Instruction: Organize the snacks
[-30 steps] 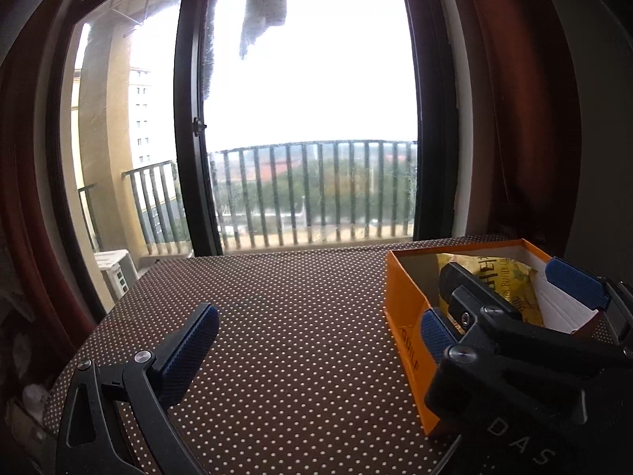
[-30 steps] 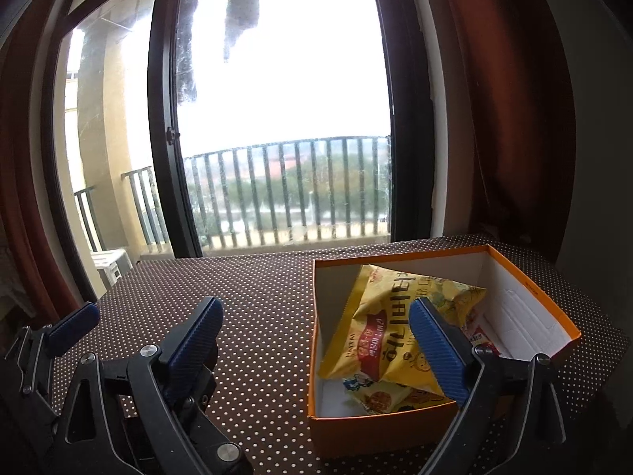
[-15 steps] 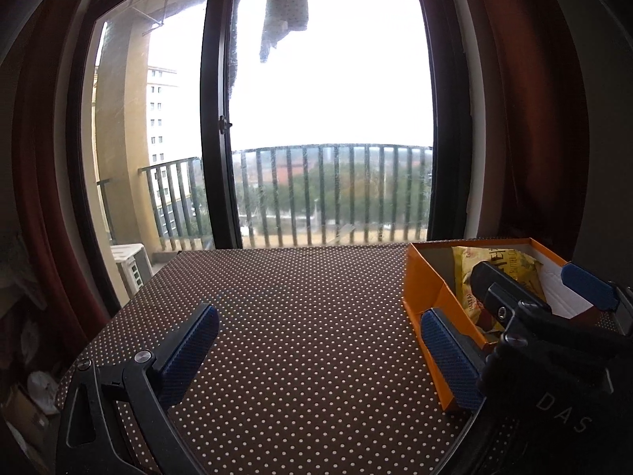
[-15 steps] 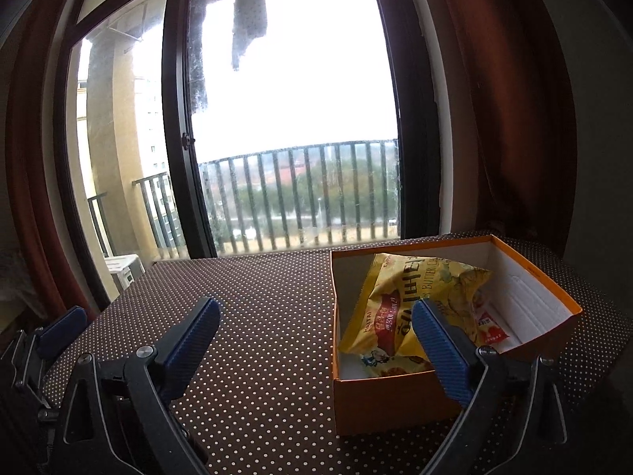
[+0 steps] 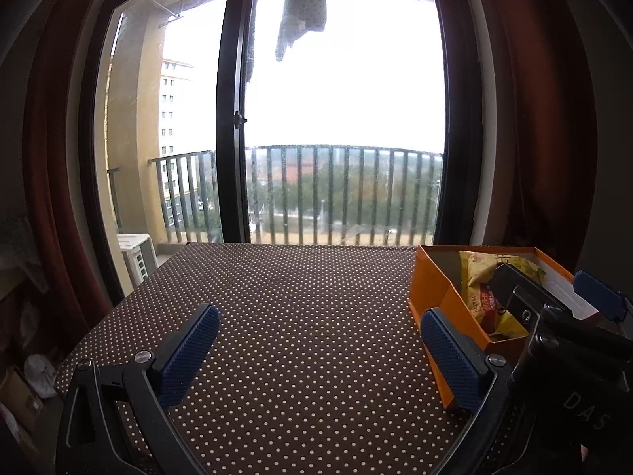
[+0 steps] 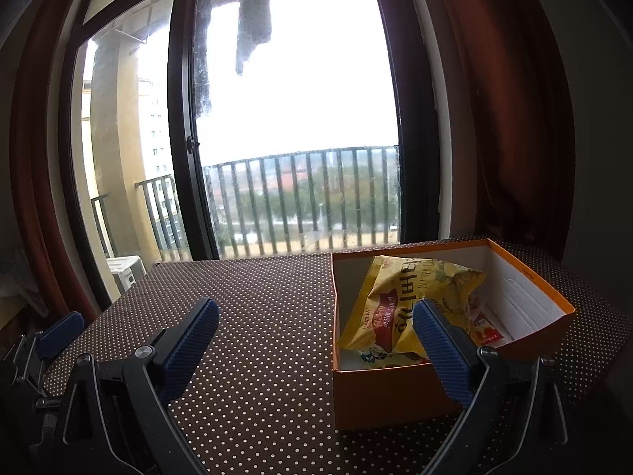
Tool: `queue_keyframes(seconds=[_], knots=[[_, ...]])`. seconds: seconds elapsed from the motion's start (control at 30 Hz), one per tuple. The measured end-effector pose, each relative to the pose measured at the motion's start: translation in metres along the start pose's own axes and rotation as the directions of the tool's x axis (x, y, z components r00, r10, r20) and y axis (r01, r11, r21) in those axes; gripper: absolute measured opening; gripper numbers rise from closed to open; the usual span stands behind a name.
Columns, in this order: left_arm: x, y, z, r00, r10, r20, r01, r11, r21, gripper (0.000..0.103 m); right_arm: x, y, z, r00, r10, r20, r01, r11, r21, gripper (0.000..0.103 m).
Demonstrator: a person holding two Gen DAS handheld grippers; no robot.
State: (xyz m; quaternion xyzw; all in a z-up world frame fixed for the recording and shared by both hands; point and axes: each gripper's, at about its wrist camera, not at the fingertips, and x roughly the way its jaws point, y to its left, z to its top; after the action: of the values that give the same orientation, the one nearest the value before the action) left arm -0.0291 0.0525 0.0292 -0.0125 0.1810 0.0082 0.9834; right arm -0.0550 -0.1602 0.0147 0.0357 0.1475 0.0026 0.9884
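Both cameras have drawn back and risen. In the left wrist view the orange box (image 5: 433, 289) has slid from the lower right toward the right edge, leaving more dotted tablecloth (image 5: 300, 308) showing. In the right wrist view the yellow snack bag (image 6: 411, 308) sits smaller, perhaps unmoved inside; the window frame (image 6: 182, 118) shifted rightward.

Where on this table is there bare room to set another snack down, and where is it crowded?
Bare dotted tablecloth runs from the orange box leftward to the table's left edge and back to the window-side edge. The open left gripper and right gripper hover at its near end. Inside the box it is crowded: the yellow chip bag fills most of it.
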Motion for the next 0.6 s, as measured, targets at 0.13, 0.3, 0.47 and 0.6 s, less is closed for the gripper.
queue_keyframes(seconds=[0.13,0.3,0.47,0.6], knots=[[-0.0014,0.0000,-0.0009,1.000,0.002,0.001,-0.002,1.000,-0.001,0.102,-0.0020,-0.0021,-0.0010,1.000,-0.003,0.005,0.003,1.000,-0.001,0.100],[-0.0025,-0.0006,-0.0010,1.000,0.001,0.001,-0.001,1.000,-0.004,0.102,-0.0029,-0.0049,-0.0017,1.000,-0.002,0.005,0.002,1.000,0.006,0.100],[-0.0028,0.0000,-0.0017,1.000,-0.001,0.001,0.001,1.000,-0.006,0.102,-0.0031,-0.0055,-0.0019,1.000,-0.003,0.005,0.003,1.000,0.009,0.101],[-0.0028,0.0002,-0.0023,1.000,-0.005,-0.001,0.005,1.000,-0.016,0.102,-0.0050,-0.0065,-0.0025,1.000,-0.001,0.007,0.001,1.000,0.017,0.101]])
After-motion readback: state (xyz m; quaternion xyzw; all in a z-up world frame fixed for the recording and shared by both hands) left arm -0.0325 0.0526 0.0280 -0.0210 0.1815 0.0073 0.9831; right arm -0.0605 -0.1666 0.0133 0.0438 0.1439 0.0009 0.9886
